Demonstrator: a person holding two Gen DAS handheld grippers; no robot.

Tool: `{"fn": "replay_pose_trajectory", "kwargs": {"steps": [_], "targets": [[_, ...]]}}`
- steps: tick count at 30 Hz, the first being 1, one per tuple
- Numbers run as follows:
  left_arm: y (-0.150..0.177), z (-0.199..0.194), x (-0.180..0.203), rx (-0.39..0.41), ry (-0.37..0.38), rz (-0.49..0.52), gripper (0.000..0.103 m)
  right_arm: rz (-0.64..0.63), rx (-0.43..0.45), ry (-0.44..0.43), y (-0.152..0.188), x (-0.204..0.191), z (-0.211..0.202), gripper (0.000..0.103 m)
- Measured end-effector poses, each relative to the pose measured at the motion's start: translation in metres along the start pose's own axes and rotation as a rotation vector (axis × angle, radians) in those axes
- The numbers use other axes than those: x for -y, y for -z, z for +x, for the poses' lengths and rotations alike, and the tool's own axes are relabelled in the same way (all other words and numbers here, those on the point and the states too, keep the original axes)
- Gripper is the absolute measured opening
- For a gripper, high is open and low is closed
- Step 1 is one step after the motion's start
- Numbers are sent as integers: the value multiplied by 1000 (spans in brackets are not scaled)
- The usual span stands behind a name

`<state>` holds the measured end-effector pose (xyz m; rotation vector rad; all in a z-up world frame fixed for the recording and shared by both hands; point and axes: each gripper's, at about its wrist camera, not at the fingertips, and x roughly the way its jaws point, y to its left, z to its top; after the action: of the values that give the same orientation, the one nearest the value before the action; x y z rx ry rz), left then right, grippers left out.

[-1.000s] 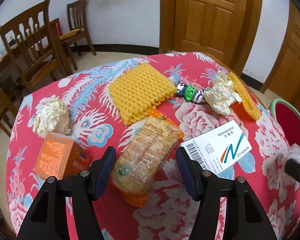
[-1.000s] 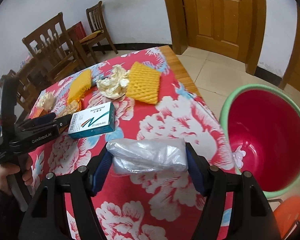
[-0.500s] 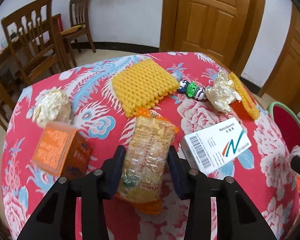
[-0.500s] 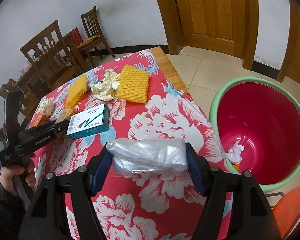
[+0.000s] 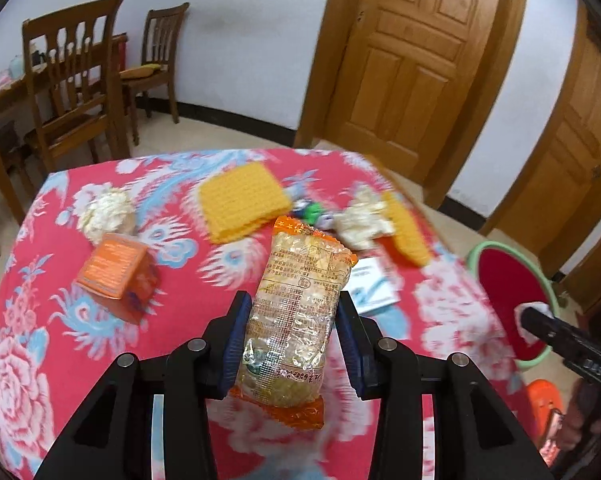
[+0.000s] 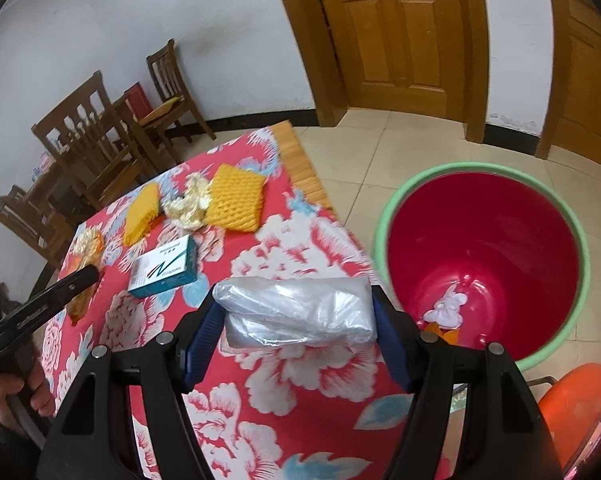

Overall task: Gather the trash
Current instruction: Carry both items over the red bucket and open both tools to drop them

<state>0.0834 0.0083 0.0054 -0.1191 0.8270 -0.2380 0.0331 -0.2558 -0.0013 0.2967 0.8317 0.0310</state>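
My left gripper [image 5: 290, 336] is shut on an orange-ended noodle packet [image 5: 296, 312], lifted clear of the red floral tablecloth [image 5: 60, 320]. My right gripper [image 6: 296, 320] is shut on a crumpled clear plastic bag [image 6: 296, 308], held above the table's edge next to the red bucket with a green rim [image 6: 484, 248]. White and orange scraps lie at the bucket's bottom. In the right wrist view the left gripper [image 6: 80, 276] shows at the left with the noodle packet [image 6: 85, 248]. On the table lie an orange box [image 5: 116, 268], crumpled paper balls [image 5: 106, 212], yellow foam nets [image 5: 242, 200] and a white-teal carton [image 6: 164, 268].
A small green and white toy [image 5: 310, 212] lies between the foam nets. Wooden chairs [image 5: 76, 80] and a second table stand behind. Wooden doors [image 5: 404, 60] line the far wall. An orange stool [image 6: 576, 400] stands beside the bucket. A person's hand [image 6: 16, 396] grips the left tool.
My left gripper closed on the noodle packet and lifted it off the cloth. My right gripper carried the plastic bag rightward, closer to the bucket.
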Motion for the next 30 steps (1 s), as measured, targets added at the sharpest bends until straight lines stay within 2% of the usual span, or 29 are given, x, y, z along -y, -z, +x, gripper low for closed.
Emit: {"fn": "replay_pose_trajectory", "kwargs": {"steps": [8,16,30], "targets": [[-4,-1,57,14,96,65,43,65,37,45,-5,36,-17,71],[-7,13,123,-1,167,159,43,142,56,111,-8,85,-26,71],[11,69,221,-109,263,311,43,270,38,202,-4,160,-24,72]]}}
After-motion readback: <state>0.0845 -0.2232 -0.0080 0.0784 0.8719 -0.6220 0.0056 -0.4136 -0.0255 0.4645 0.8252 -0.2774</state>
